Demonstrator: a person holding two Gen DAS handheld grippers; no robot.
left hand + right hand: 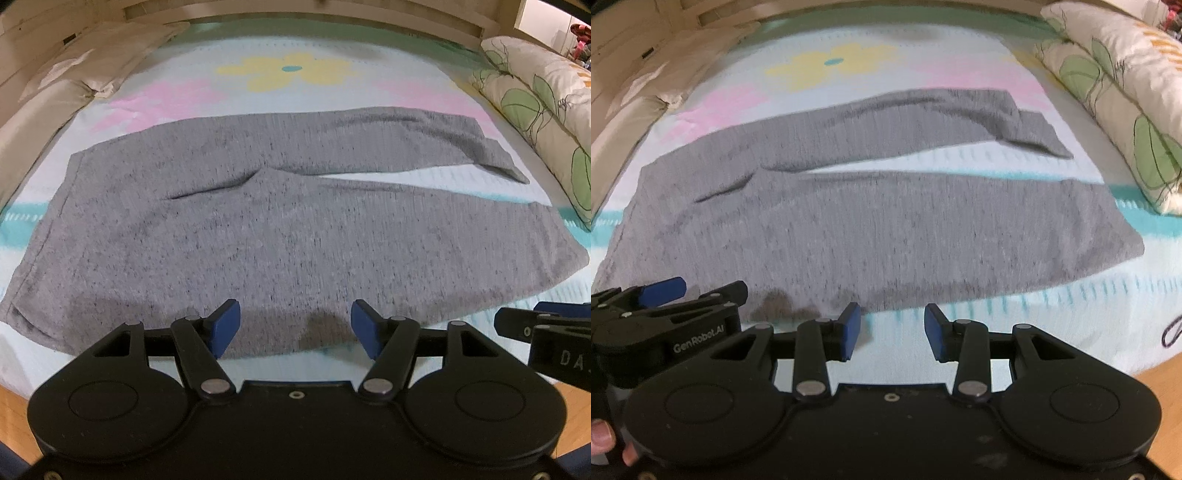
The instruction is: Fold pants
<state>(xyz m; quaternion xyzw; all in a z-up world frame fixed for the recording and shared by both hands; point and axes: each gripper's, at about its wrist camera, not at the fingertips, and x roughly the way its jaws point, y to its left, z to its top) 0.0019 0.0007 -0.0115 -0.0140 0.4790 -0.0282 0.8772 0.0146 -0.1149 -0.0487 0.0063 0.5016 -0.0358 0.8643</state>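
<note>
Grey heathered pants [258,229] lie spread flat across the bed, waistband to the left and both legs running to the right, with a narrow gap between the legs. They also show in the right wrist view [886,229]. My left gripper [295,328] is open and empty, hovering at the pants' near edge. My right gripper [892,332] is open and empty, just short of the near edge, over the bedsheet. The left gripper also shows at the left of the right wrist view [665,291].
The bed has a pale blue sheet [288,96] with a yellow and pink flower print. A floral pillow [546,110] lies along the right side and a cream pillow [92,62] at the back left. A wooden headboard [295,11] stands behind.
</note>
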